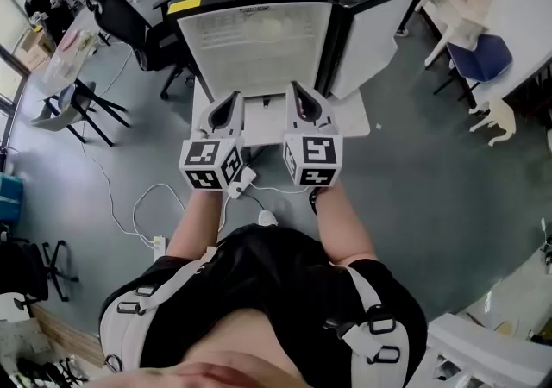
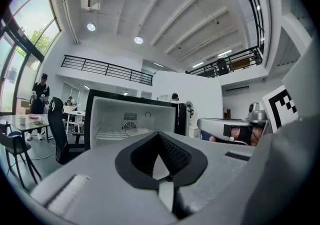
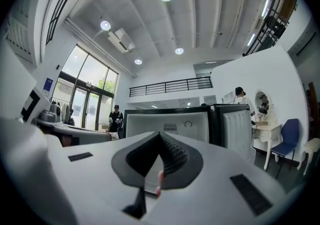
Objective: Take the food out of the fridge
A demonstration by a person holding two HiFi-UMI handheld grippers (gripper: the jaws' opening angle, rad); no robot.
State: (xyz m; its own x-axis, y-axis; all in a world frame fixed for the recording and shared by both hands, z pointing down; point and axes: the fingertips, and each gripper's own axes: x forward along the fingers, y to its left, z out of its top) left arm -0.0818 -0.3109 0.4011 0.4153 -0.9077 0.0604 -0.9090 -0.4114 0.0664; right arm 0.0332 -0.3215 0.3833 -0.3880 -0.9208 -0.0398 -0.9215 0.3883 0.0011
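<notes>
A small black fridge (image 1: 259,41) stands on a low white stand (image 1: 354,119), its door (image 1: 375,37) swung open to the right. Its white inside (image 2: 130,121) (image 3: 170,124) shows a rear vent and a shelf; I cannot make out any food there. My left gripper (image 1: 231,100) (image 2: 160,135) and right gripper (image 1: 297,89) (image 3: 160,136) are held level side by side, a short way in front of the opening and apart from the fridge. Both pairs of jaws meet at the tips with nothing held between them.
Black office chairs (image 1: 129,24) stand left of the fridge and a blue chair (image 1: 483,59) at the right by a white table. A cable and power strip (image 1: 159,244) lie on the grey floor at my left. People (image 2: 40,94) stand at the far desks.
</notes>
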